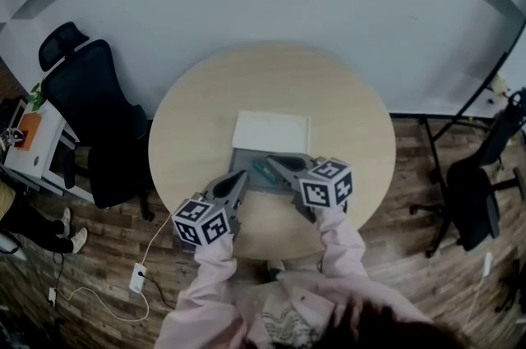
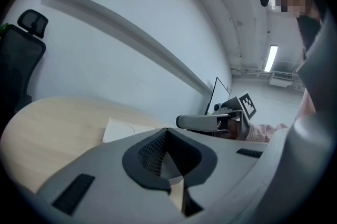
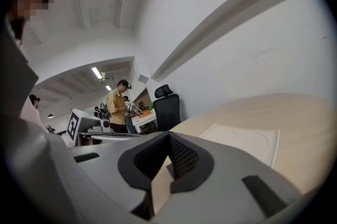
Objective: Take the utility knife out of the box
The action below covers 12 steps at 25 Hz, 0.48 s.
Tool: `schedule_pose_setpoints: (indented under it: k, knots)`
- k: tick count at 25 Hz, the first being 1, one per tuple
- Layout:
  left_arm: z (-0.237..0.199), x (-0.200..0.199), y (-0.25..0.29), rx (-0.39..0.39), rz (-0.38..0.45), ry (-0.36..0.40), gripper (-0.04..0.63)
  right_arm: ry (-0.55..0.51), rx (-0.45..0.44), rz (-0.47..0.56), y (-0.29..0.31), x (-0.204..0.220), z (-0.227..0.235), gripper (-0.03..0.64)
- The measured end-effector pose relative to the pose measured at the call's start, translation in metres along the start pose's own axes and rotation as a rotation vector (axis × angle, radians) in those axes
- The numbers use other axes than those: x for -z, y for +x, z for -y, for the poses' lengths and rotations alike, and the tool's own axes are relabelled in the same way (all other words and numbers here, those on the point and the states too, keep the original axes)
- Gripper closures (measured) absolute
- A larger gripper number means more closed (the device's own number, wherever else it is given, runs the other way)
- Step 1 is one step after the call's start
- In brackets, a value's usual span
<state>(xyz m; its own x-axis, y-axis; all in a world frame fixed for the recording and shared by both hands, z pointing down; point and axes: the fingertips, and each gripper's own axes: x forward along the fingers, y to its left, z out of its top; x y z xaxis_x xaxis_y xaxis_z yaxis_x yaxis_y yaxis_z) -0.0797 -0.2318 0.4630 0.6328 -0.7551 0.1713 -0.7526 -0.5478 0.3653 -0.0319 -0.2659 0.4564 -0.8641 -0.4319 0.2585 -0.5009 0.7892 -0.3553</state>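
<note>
Head view, looking steeply down on a round wooden table (image 1: 197,117). Near its front edge sits a shallow grey box (image 1: 246,156), and its white lid (image 1: 271,131) lies flat just behind it, touching the box's far side. Inside the box lies the utility knife (image 1: 262,171), seen only as a small teal-green sliver. It is too small to make out a blade or slider.

The left gripper (image 1: 240,176) and the right gripper (image 1: 271,161) both reach over the box from the near side, with their tips close on either side of the knife. Whether either tip touches it cannot be told.

Left gripper view: the jaws of the left gripper (image 2: 167,130) are clenched together with nothing between them. The right gripper (image 2: 180,122) crosses in front, with the white lid (image 2: 124,128) beyond it.

Right gripper view: the jaws of the right gripper (image 3: 169,134) are likewise pressed together and empty. The lid (image 3: 247,141), embossed with faint round shapes, lies ahead on the tabletop.

Surroundings: a black office chair (image 1: 99,117) stands to the left of the table and a second chair (image 1: 477,191) to the right. A white power strip (image 1: 137,277) with its cable lies on the wooden floor. A person in a yellow shirt (image 3: 117,107) stands at a desk well away. Nothing lies over the open box except the two grippers.
</note>
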Motion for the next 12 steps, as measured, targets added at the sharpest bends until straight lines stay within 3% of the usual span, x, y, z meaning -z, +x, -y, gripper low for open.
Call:
schedule_pose_setpoints:
  k: [12]
  knots:
    - [-0.028,0.015,0.013,-0.026,-0.021,-0.078,0.589,0.037,-0.006,-0.099,0.031,0.022,0.023,0.620]
